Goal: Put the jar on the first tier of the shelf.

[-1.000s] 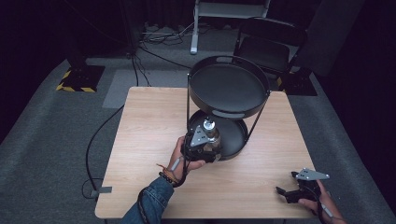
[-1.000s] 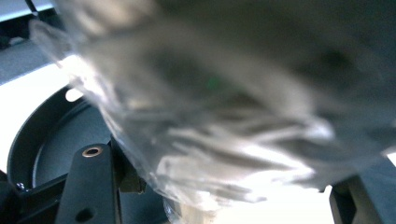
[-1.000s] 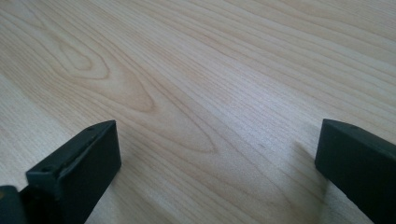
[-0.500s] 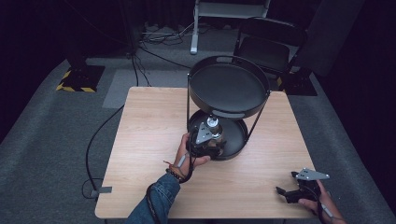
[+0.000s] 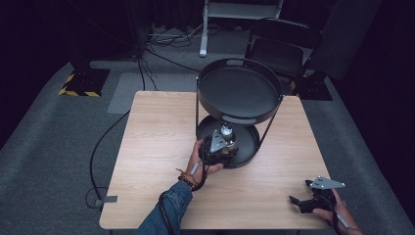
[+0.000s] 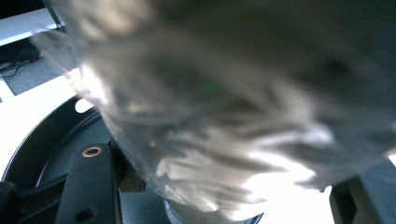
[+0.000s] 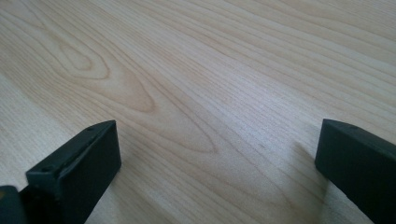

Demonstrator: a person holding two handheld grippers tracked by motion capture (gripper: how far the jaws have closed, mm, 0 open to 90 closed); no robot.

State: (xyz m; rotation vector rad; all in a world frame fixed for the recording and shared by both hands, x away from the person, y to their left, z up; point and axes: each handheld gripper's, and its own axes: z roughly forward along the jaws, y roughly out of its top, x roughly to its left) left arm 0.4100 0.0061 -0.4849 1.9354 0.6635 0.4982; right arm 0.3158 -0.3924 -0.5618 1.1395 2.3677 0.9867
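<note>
Placement step, as I judge it: in the high view your left gripper [image 5: 221, 148] is over the lower tray [image 5: 249, 147] of a black two-tier stand, carrying a clear crinkled bottle [image 5: 226, 131] with a pale cap end up. The upper tray [image 5: 240, 93] is round, matte black, shallow-rimmed, held on thin rods above the lower one. The table [image 5: 156, 142] is pale wood-grain laminate, square. Your right gripper [image 5: 313, 198] sits near the front right corner of the table, well apart from the stand.

Left gripper view: the bottle [image 6: 224, 107] is blurred, translucent, creased plastic with bright glare, wedged between the black jaws. Jaws are clamped on it, as tight as they go around its body. Behind it you see the dark curved rim of the lower tray [image 6: 37, 140]. Whether the bottle's base touches the tray floor, you cannot tell.

Right gripper view: jaws stand wide apart, nothing between them, just smooth wood grain of the table [image 7: 196, 93] beneath.

Next move, my guess: set the bottle down upright inside the lower tray, clear of the rods and the upper tray's underside, then release. Thin plastic likely crumples, so ease the grip off slowly.
</note>
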